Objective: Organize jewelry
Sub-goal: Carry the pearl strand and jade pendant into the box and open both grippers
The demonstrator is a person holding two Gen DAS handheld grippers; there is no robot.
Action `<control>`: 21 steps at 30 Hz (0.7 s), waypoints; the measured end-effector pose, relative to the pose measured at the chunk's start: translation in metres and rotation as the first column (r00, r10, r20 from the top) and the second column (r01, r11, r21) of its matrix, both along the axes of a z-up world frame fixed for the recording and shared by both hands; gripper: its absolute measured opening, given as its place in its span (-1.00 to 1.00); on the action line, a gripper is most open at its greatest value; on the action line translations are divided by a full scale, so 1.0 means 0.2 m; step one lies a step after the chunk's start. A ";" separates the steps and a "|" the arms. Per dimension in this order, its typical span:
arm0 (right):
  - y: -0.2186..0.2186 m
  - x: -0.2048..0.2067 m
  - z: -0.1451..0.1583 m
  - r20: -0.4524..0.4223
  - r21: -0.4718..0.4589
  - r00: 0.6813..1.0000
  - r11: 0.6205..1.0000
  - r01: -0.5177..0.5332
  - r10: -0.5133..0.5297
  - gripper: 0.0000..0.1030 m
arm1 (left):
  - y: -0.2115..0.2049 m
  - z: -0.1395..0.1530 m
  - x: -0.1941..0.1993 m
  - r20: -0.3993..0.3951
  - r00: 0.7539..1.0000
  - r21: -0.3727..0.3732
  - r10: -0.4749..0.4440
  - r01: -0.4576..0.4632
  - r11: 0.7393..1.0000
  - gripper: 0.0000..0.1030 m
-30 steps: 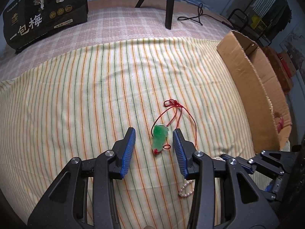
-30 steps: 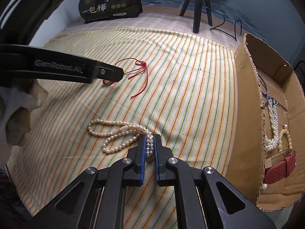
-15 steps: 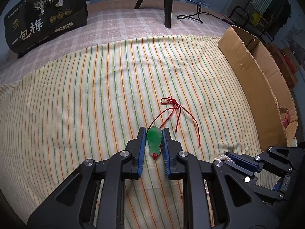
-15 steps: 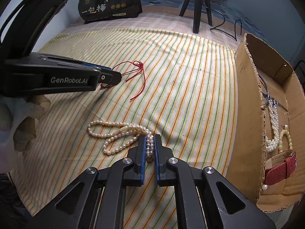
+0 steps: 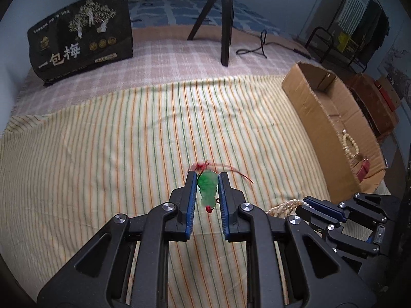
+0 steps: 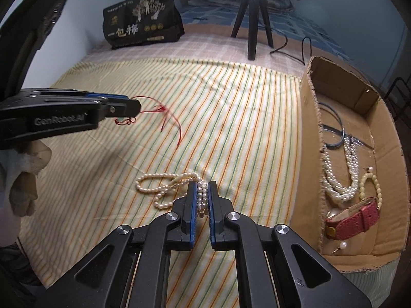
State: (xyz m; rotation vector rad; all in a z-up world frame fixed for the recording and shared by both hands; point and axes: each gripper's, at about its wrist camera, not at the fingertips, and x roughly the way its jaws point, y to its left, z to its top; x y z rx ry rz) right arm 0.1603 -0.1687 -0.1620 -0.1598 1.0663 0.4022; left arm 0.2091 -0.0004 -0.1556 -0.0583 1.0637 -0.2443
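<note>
We are seeing the thin red cord (image 5: 205,165) of the green carved pendant (image 5: 207,188) blurring into streaks just past the black left gripper's (image 5: 207,179) tips. In the right wrist view that gripper (image 6: 133,106) is hiding the pendant entirely. The black right gripper (image 6: 202,197) is covering part of the cream pearl strand (image 6: 164,182). The tall near wall of the brown cardboard box (image 5: 331,138) is hiding most of its contents in the left wrist view. A pale gloved hand (image 6: 25,177) is running off the left edge.
</note>
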 end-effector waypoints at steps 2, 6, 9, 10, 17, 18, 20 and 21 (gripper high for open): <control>-0.01 -0.01 0.03 0.011 0.008 1.000 1.000 0.002 -0.002 -0.88 | 0.02 0.04 -0.02 0.018 1.000 -0.014 0.010 -0.009 1.000 -0.70; -0.02 -0.03 0.08 0.039 0.017 0.999 1.000 0.000 -0.001 -0.88 | 0.04 0.10 -0.06 0.041 0.999 -0.038 0.027 -0.026 0.999 -0.70; -0.03 -0.04 0.12 0.055 0.026 0.998 1.000 0.003 -0.004 -0.88 | 0.04 0.13 -0.09 0.054 0.998 -0.046 0.033 -0.030 0.998 -0.70; -0.03 -0.04 0.14 0.060 0.030 0.998 1.000 0.005 -0.007 -0.88 | 0.04 0.14 -0.10 0.058 0.998 -0.048 0.034 -0.031 0.998 -0.70; -0.07 -0.06 0.25 0.113 0.055 0.993 0.998 0.006 -0.012 -0.88 | 0.01 0.22 -0.15 0.101 0.995 -0.067 0.024 -0.017 0.998 -0.70; -0.08 -0.07 0.26 0.119 0.059 0.993 0.998 0.007 -0.014 -0.88 | 0.00 0.24 -0.16 0.105 0.994 -0.072 0.021 -0.014 0.997 -0.70; -0.09 -0.07 0.29 0.131 0.070 0.991 0.998 0.012 -0.021 -0.88 | -0.01 0.26 -0.17 0.119 0.993 -0.074 0.014 -0.006 0.997 -0.70; -0.10 -0.07 0.31 0.136 0.076 0.990 0.997 0.014 -0.025 -0.88 | -0.02 0.27 -0.17 0.124 0.992 -0.075 0.011 -0.002 0.997 -0.70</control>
